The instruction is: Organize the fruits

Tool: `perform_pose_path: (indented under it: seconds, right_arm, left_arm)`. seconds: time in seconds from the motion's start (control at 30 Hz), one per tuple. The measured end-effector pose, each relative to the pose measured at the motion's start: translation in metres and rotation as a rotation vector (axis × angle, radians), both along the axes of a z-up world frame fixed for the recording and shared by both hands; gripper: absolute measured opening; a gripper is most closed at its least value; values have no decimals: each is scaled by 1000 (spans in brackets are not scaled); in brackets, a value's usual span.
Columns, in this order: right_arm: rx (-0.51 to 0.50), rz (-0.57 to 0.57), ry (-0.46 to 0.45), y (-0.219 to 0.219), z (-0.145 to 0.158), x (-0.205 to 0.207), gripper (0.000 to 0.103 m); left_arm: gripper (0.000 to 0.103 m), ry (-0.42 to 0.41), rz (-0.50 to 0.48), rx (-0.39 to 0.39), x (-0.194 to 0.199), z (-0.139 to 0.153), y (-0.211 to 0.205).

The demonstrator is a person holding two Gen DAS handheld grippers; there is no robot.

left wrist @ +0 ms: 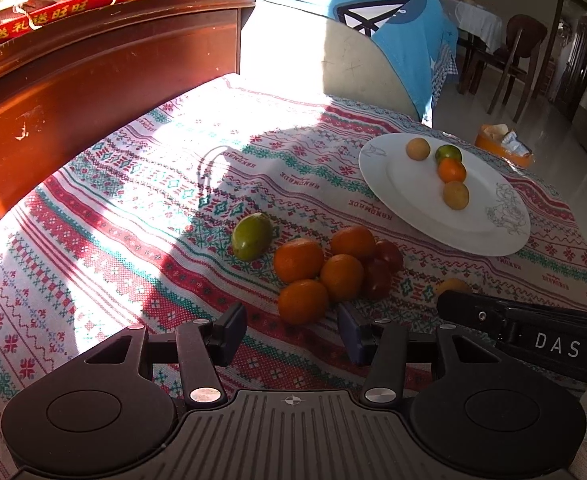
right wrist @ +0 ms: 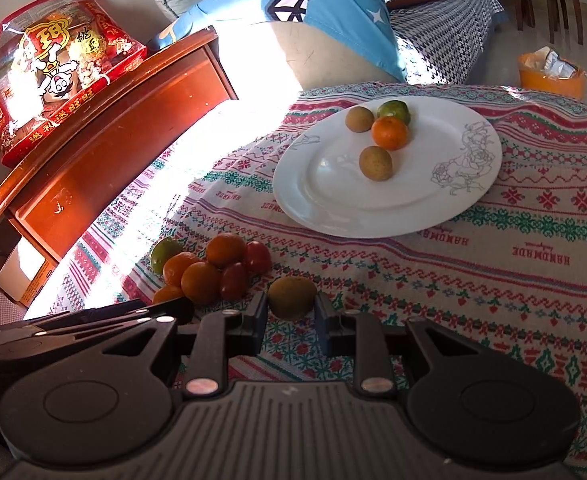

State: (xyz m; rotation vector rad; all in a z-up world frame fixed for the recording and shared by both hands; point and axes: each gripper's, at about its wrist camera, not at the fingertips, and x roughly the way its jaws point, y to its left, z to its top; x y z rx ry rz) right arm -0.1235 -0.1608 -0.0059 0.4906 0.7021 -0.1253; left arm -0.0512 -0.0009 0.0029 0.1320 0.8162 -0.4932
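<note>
A white plate point(left wrist: 405, 208) point(right wrist: 333, 200) on the patterned cloth holds several small fruits: two brown ones, an orange one and a green one. A pile of oranges point(left wrist: 299, 264) point(right wrist: 199, 280), two red fruits point(left wrist: 377, 276) point(right wrist: 235, 278) and a green fruit point(left wrist: 251, 236) point(right wrist: 165, 254) lies on the cloth. My left gripper point(left wrist: 293, 328) is open, its fingers either side of the nearest orange point(left wrist: 303, 300). My right gripper point(right wrist: 292, 312) stands around a brownish-green fruit point(right wrist: 292, 298), with its fingers close to both sides; whether they press it is unclear.
A wooden cabinet point(left wrist: 93, 72) point(right wrist: 105, 128) stands on the left with a red gift box point(right wrist: 53, 80) on top. A sofa with a blue cover point(left wrist: 373, 40) is behind the table. An orange bin point(right wrist: 549, 76) sits on the floor at the far right.
</note>
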Motion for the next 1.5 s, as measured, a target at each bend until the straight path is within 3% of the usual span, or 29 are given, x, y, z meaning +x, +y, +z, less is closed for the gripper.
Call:
perform_pose_path:
  seconds: [0.17,0.43,0.9,1.2,1.5]
  right_arm:
    - [3,-1,2,0,0,0,26]
    - [5,-4,2,-1,-1,0,26]
    - [11,-53,-72,-17,21,-10,25]
    - [28,-161,-102,-53,25,-8,26]
    - [29,-208,-90,-68,15,1,26]
  left_arm:
    - [45,-19,-9,-4,1,-3,-4]
    - [27,-43,-25,23,-1,-10,-13]
    - [26,-64,1,-73,-6,14,-5]
    - [26,-98,-33,-115,4,32,-29]
    - [26,-72,-55,-113,24,25,-62]
